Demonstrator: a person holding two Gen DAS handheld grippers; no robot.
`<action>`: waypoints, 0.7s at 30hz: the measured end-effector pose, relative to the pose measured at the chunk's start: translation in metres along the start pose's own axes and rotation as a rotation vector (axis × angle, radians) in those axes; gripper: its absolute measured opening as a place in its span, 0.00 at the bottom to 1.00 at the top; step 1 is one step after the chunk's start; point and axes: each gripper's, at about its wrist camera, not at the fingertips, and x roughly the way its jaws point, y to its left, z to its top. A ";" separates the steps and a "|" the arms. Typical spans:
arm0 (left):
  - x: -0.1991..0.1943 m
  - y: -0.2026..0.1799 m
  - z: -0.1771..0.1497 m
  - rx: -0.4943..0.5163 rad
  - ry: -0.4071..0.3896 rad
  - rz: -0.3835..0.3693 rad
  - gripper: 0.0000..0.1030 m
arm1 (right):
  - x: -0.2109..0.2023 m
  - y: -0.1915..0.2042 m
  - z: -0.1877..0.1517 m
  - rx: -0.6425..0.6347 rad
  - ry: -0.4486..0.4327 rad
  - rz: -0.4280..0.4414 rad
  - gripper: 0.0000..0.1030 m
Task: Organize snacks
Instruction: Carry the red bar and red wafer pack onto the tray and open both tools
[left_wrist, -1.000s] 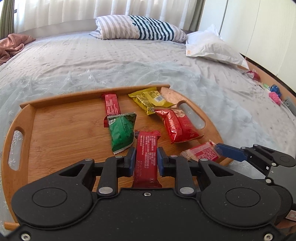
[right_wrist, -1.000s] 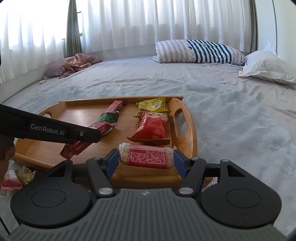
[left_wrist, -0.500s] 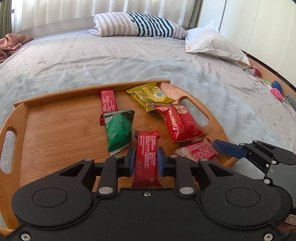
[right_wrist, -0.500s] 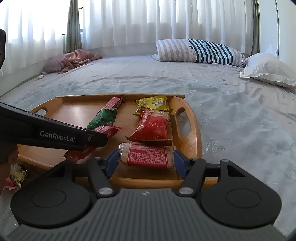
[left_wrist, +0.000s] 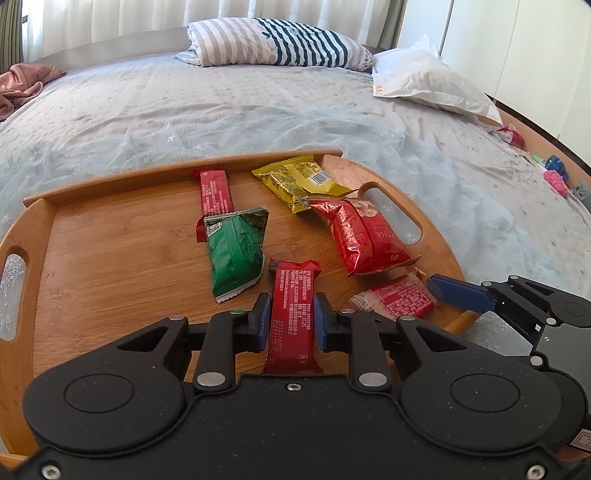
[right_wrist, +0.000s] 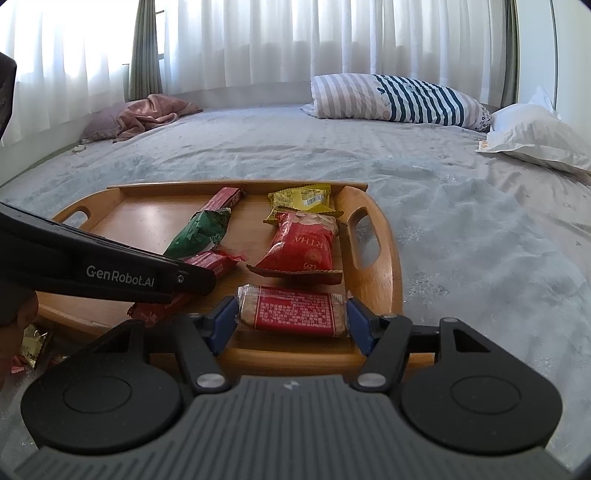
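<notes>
Red bar (left_wrist: 293, 306) pinched in our left tongs (left_wrist: 290, 317); right tongs (right_wrist: 291, 319) pinch a cracker pack (right_wrist: 293, 311) over the bamboo tray (left_wrist: 110, 266) on the bed (left_wrist: 221, 107).

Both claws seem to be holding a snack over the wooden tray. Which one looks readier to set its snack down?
Probably the right gripper: its clear-wrapped red snack sits low by the tray's near rim, in a bare corner. The left gripper holds a red bar close to the green packet.

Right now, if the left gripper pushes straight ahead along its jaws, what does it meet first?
Probably the green packet: the red bar held in the left gripper would lead, its tip nearly beside that packet. Depth is unclear; it might slide past.
</notes>
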 end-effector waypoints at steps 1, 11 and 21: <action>0.000 0.000 0.000 0.001 0.001 0.001 0.23 | 0.000 0.000 0.000 0.000 0.000 0.000 0.65; 0.000 -0.001 0.000 0.001 0.003 0.011 0.24 | 0.002 0.002 -0.001 -0.003 0.004 0.005 0.68; -0.012 -0.001 -0.001 0.004 -0.017 0.027 0.46 | -0.001 0.003 -0.001 -0.002 0.000 0.006 0.78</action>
